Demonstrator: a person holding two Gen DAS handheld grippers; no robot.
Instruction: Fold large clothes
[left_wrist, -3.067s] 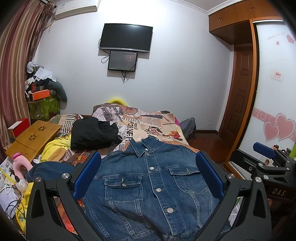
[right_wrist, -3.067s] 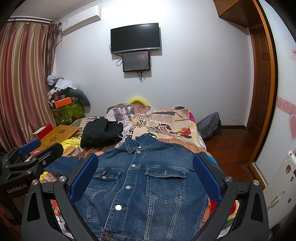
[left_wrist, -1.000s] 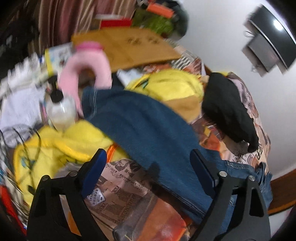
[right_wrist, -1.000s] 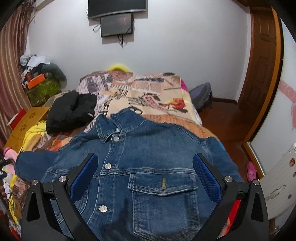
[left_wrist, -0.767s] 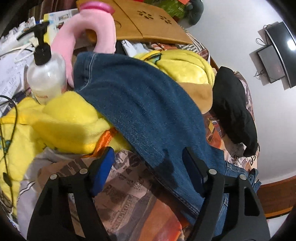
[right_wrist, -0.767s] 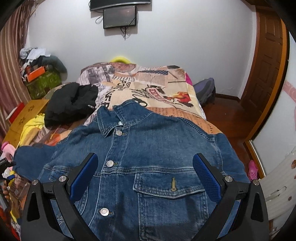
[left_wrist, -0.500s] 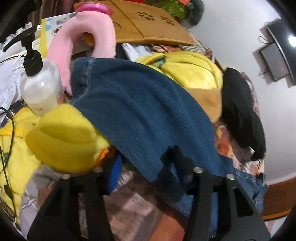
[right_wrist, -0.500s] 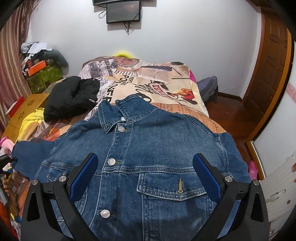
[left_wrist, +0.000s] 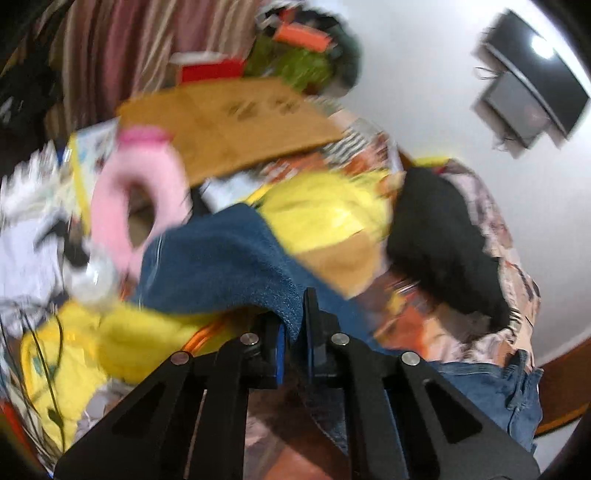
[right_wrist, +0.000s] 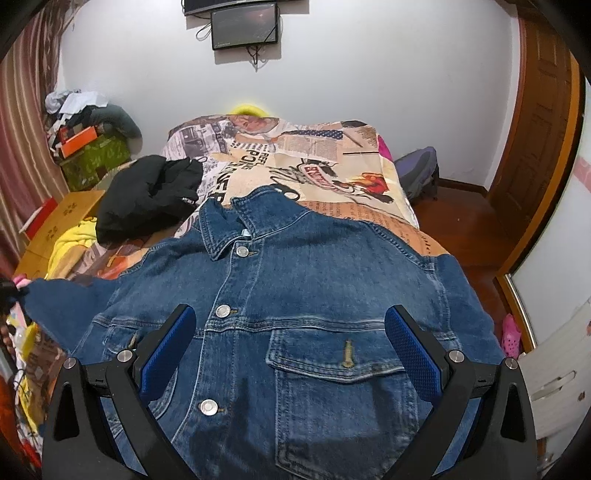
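A blue denim jacket (right_wrist: 295, 295) lies front side up, buttoned, across the near end of a bed with a newspaper-print bedspread (right_wrist: 332, 162). Its collar points toward the far wall. One sleeve (left_wrist: 221, 266) stretches out toward the cluttered side of the bed. The left gripper (left_wrist: 293, 343) has its blue-padded jaws pressed together on the edge of that sleeve, and the denim bunches up between them; this view is blurred. Just past the sleeve are a yellow garment (left_wrist: 325, 218), a pink ring-shaped object (left_wrist: 136, 195) and a tan wooden board (left_wrist: 236, 122). A black garment (right_wrist: 147, 195) sits in a heap on the bedspread, beside the jacket's collar on that same side. The right gripper (right_wrist: 291, 350) hangs above the jacket's chest, its two blue pads wide apart and holding nothing, with a buttoned flap pocket (right_wrist: 343, 354) lying directly between them. A dark screen (right_wrist: 243, 22) is mounted on the white wall beyond the bed.
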